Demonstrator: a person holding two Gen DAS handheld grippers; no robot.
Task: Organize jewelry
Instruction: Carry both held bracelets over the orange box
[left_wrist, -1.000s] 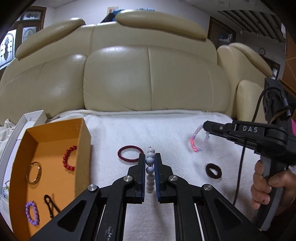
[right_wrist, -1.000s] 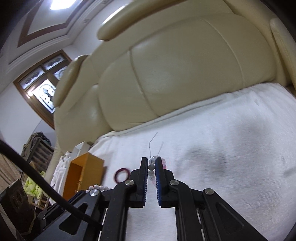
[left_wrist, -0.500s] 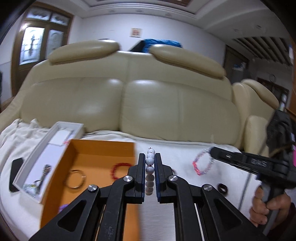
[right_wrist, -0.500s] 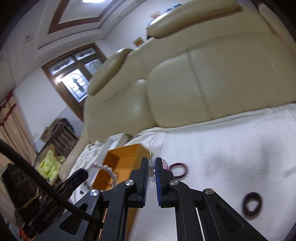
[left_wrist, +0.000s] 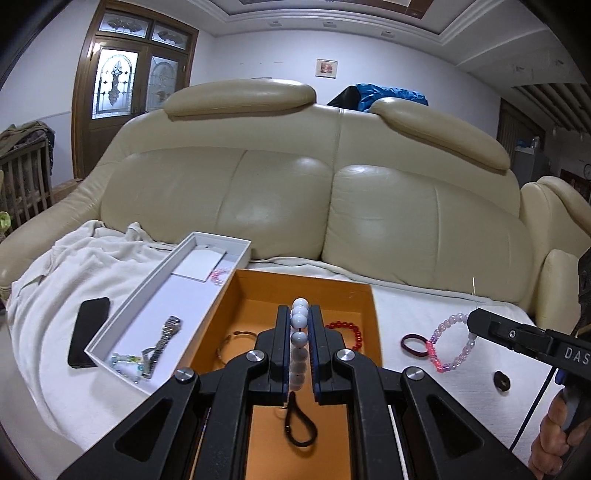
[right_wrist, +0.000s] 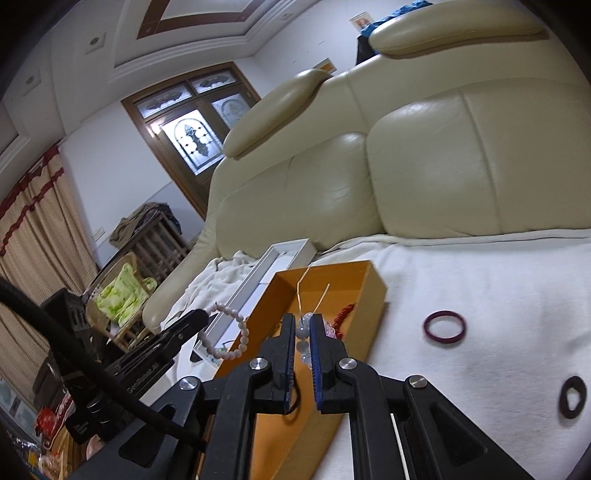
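My left gripper (left_wrist: 299, 325) has its jaws pinched on a white bead bracelet (left_wrist: 298, 343), hanging over the orange box (left_wrist: 364, 306). My right gripper (right_wrist: 303, 332) has its jaws clamped on a pink-and-clear bead bracelet (left_wrist: 448, 347), above the box's near edge.

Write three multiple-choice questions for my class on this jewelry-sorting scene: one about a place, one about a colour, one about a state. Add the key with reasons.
1. Where does the wristwatch lie?
A. in the white tray
B. in the orange box
C. on the sofa back

2. What colour is the beaded bracelet in the left gripper?
A. red
B. pale white
C. black

3. How does the right gripper stand?
A. wide open, empty
B. shut on a pink and clear bracelet
C. shut on the dark red ring

Key: A, the watch rests on the tray floor; B, pale beads show between the pads; B, the bracelet hangs from its tip.
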